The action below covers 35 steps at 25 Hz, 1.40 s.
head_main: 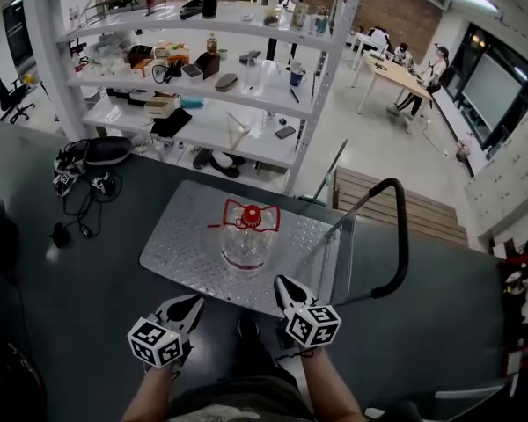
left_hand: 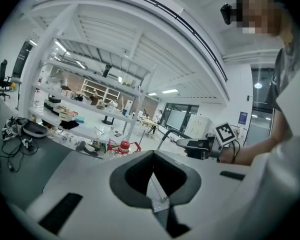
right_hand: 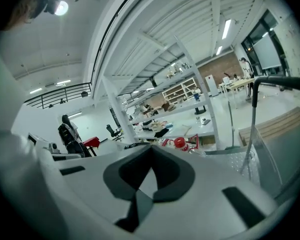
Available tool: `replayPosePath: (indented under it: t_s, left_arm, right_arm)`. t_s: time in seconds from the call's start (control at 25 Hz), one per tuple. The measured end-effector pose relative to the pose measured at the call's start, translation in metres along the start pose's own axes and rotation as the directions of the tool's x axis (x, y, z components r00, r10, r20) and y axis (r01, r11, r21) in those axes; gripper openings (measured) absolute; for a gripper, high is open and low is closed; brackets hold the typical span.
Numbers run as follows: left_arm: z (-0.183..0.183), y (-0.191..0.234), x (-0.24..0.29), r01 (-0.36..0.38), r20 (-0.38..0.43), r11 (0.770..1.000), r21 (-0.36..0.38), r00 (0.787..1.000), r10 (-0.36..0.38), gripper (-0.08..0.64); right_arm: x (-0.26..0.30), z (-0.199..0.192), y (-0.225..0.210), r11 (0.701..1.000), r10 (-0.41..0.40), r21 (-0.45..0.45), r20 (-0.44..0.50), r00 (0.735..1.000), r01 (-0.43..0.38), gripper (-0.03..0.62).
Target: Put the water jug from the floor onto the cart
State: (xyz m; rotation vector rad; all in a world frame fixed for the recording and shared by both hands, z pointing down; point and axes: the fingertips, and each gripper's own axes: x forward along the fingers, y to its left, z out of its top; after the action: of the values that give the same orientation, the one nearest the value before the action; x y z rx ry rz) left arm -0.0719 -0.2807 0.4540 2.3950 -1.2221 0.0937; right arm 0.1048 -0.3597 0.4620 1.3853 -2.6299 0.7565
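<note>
Item list, largest first. Dark floor (head_main: 88, 297): spreads across the near scene and carries the cart. White shelving unit (head_main: 323, 86): stands at the far side, crowded with small tools and boxes, and plays no part in the task. Cart (head_main: 189, 244): a flat metal tread-plate deck in the centre, its black loop handle (head_main: 401, 236) raised on the right, so the near edge is free for loading. Water jug (head_main: 245, 240): clear body, red cap and red carry handle. It stands upright on the cart deck, well in from the edges, probably so that it will not tip off. The task appears complete. Left gripper (head_main: 192, 303): fingers closed on nothing, held near the person, apart from the jug. Right gripper (head_main: 284, 283): fingers likewise closed and empty, just short of the cart's near edge. Neither touches the jug, presumably because nothing remains to carry.
</note>
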Motion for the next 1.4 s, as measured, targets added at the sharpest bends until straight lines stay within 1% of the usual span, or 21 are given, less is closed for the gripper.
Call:
replayPosePath:
  t_s: [0.12,0.32,0.48,0.64,0.84,1.0,1.08,1.2,1.4]
  left_arm:
    - [-0.006,-0.016,-0.030,0.003,0.022,1.000,0.004,1.000,-0.003,0.007]
    - [-0.028,-0.040,-0.075,0.016,0.016,1.000,0.023,1.000,-0.017,0.008]
    - [-0.047,-0.065,-0.099,0.048,0.017,0.999,0.027,0.999,-0.048,0.008]
    - [-0.057,-0.085,-0.117,0.081,0.004,0.996,0.046,0.997,-0.081,0.008]
    - [-0.071,-0.106,-0.119,0.116,-0.012,0.992,0.057,0.993,-0.115,0.008]
    - [-0.074,-0.126,-0.113,0.132,-0.022,0.988,0.083,0.991,-0.131,0.007]
    - [-0.073,-0.138,-0.111,0.131,-0.029,0.987,0.094,0.991,-0.129,0.007]
    - [-0.079,-0.157,-0.113,0.115,-0.041,0.989,0.089,0.993,-0.111,0.007]
    - [-0.090,-0.197,-0.109,0.107,-0.031,0.990,0.088,0.994,-0.105,0.007]
  right_arm:
    - [-0.026,-0.007,0.020,1.000,0.001,-0.019,0.013,1.000,-0.001,-0.008]
    - [-0.068,-0.023,0.052,1.000,-0.014,-0.021,0.042,0.999,0.015,-0.008]
    - [-0.108,-0.046,0.066,0.998,-0.044,-0.038,0.032,0.999,0.045,-0.008]
    - [-0.150,-0.061,0.079,0.997,-0.078,-0.015,0.046,0.996,0.079,-0.008]
    - [-0.192,-0.081,0.070,0.993,-0.118,-0.002,0.042,0.992,0.118,-0.008]
    - [-0.210,-0.082,0.055,0.990,-0.138,0.013,0.052,0.989,0.137,-0.008]
    - [-0.217,-0.079,0.051,0.992,-0.129,0.021,0.061,0.990,0.128,-0.008]
    - [-0.234,-0.086,0.048,0.993,-0.111,0.033,0.051,0.993,0.109,-0.008]
    - [-0.280,-0.100,0.030,0.993,-0.117,0.039,0.043,0.992,0.116,-0.008]
